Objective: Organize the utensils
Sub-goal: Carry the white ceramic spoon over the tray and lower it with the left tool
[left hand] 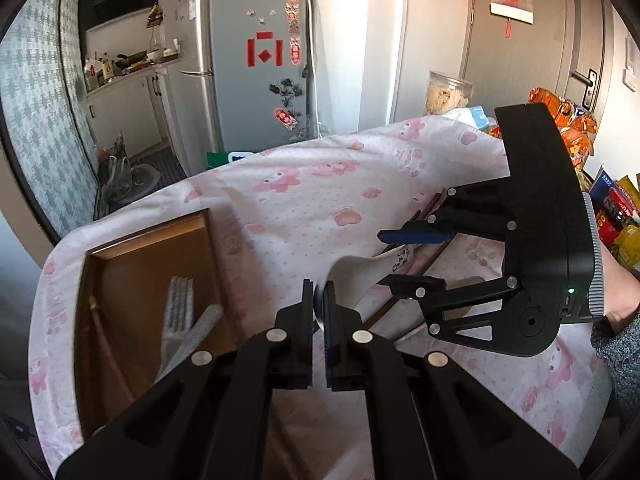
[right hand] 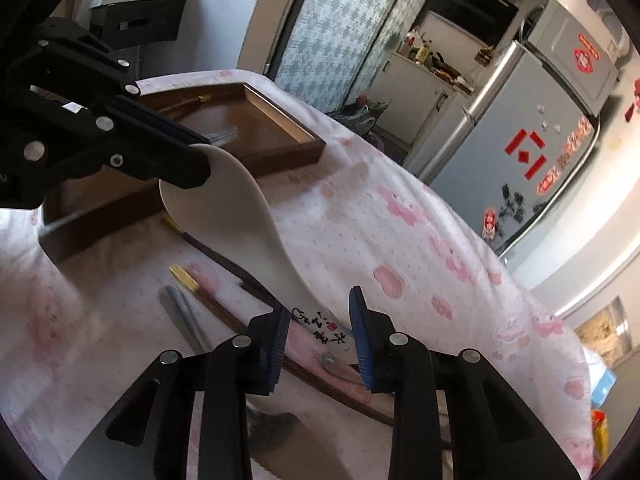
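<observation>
Left gripper [right hand: 196,156] grips the spoon [right hand: 240,232] by its bowel end, held above the cloth [right hand: 400,240]; your right gripper [right hand: 320,332] straddles the handle, pads not yet pressing. Its long axis runs between them, and the tray [left hand: 208,248] lies nearer your left.

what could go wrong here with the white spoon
1. The left gripper pinches only the rim of the white spoon's bowl, a thin hold on smooth ceramic; it might slip and drop onto the chopsticks below.
2. The right gripper straddles the spoon's handle with gaps beside both pads; if it closes off-centre, it could twist the spoon out of the left grip.
3. The wooden tray already holds a fork; the spoon may knock it.
</observation>
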